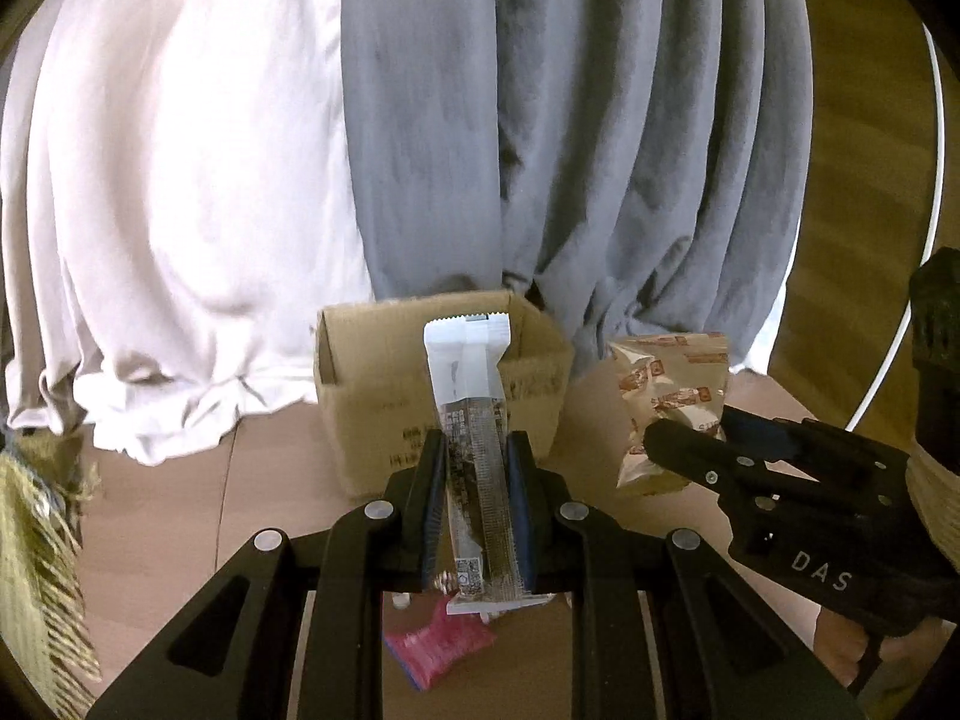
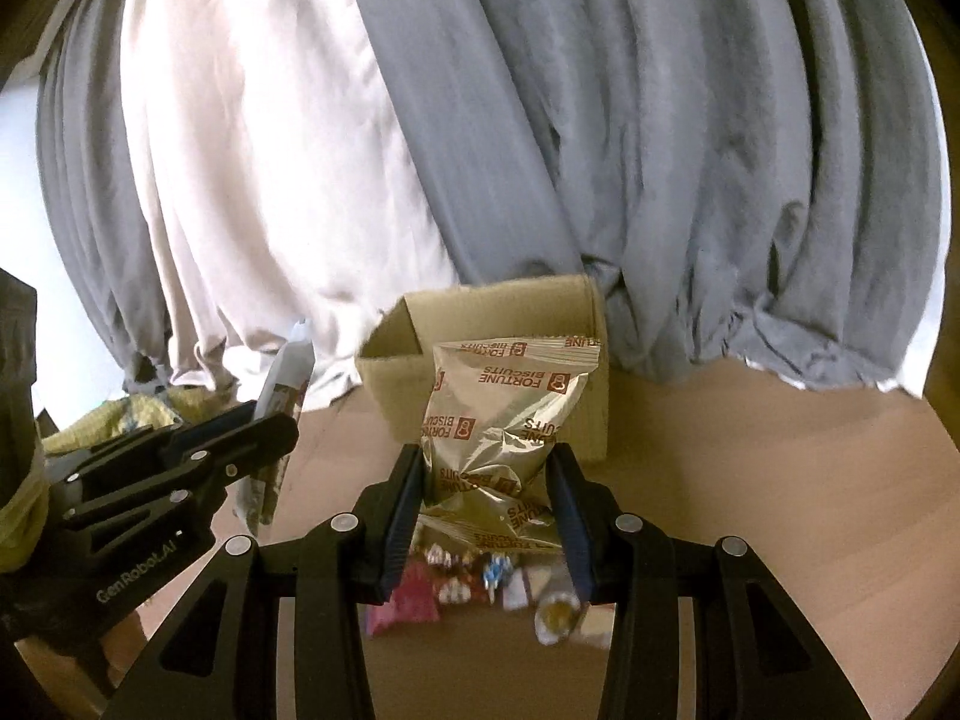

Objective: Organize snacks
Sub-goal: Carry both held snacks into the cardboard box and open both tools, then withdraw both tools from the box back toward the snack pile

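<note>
My left gripper (image 1: 477, 444) is shut on a long white and clear snack bar (image 1: 471, 396), held upright in front of an open cardboard box (image 1: 372, 384). My right gripper (image 2: 489, 456) is shut on a gold Fortune Biscuits bag (image 2: 504, 414), held just before the same box (image 2: 396, 372). The right gripper (image 1: 678, 435) with its bag (image 1: 672, 378) shows at the right of the left wrist view. The left gripper (image 2: 273, 420) with the bar (image 2: 288, 372) shows at the left of the right wrist view.
Grey (image 1: 570, 120) and white (image 1: 180, 180) curtains hang right behind the box. Several loose snacks lie on the wooden floor below the grippers, among them a pink packet (image 1: 435, 648) and small wrapped sweets (image 2: 480, 576). A green fringed cloth (image 1: 36, 540) lies at the left.
</note>
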The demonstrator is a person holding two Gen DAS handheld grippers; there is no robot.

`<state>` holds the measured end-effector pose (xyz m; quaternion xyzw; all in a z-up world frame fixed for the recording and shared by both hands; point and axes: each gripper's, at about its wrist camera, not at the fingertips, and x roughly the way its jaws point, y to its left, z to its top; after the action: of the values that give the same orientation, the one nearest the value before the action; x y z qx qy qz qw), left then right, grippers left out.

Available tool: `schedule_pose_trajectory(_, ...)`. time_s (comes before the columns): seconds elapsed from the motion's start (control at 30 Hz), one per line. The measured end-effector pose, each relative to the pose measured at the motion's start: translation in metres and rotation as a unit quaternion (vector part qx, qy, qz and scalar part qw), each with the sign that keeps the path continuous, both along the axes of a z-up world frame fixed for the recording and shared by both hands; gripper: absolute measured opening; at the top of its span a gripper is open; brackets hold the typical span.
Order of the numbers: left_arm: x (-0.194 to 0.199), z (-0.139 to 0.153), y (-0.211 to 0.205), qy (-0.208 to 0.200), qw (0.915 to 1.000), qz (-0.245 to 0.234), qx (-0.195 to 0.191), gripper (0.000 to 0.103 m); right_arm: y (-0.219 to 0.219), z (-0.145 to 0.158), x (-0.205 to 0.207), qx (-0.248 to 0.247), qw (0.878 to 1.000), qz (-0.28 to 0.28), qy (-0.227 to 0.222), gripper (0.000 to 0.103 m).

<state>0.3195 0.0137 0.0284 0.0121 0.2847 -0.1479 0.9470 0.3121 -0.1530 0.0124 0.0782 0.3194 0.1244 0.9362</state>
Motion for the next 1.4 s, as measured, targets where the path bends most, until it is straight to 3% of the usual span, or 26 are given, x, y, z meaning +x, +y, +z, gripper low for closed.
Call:
schedule_pose_trajectory(0.47, 0.079, 0.022, 0.013, -0.035, 0.9993, 0.011, 0.003, 0.021, 0.015, 0.022, 0.087, -0.002, 0.999, 0.018, -0.031, 0.043)
schedule_pose_trajectory(0.77, 0.137, 0.009, 0.017, -0.017, 0.9997, 0.016, 0.01, 0.021, 0.026, 0.015, 0.145, -0.021, 0.999, 0.034, -0.028, 0.043)
schedule_pose_trajectory(1.07, 0.181, -0.01, 0.017, -0.005, 0.9998, 0.01, 0.018, 0.022, 0.031, -0.009, 0.196, -0.031, 0.999, 0.042, 0.003, 0.044)
schedule_pose_trajectory(1.13, 0.188, -0.014, 0.018, 0.002, 0.9998, 0.014, 0.017, 0.027, 0.029, -0.015, 0.206, -0.032, 0.999, 0.037, 0.009, 0.044)
schedule_pose_trajectory(1.2, 0.193, -0.018, 0.019, 0.008, 0.9996, 0.017, 0.019, 0.047, 0.03, -0.02, 0.213, -0.043, 0.998, 0.036, 0.015, 0.046)
schedule_pose_trajectory(1.23, 0.194, -0.018, 0.019, 0.005, 0.9994, 0.024, 0.023, 0.05, 0.031, -0.023, 0.217, -0.05, 0.998, 0.033, 0.022, 0.057)
schedule_pose_trajectory(1.3, 0.19, -0.018, 0.022, -0.001, 0.9986, 0.04, 0.033, 0.05, 0.029, -0.027, 0.218, -0.056, 0.998, 0.018, 0.028, 0.067)
schedule_pose_trajectory(1.4, 0.176, -0.014, 0.023, -0.009, 0.998, 0.046, 0.043, 0.054, 0.022, -0.029, 0.211, -0.058, 0.998, -0.002, 0.026, 0.067)
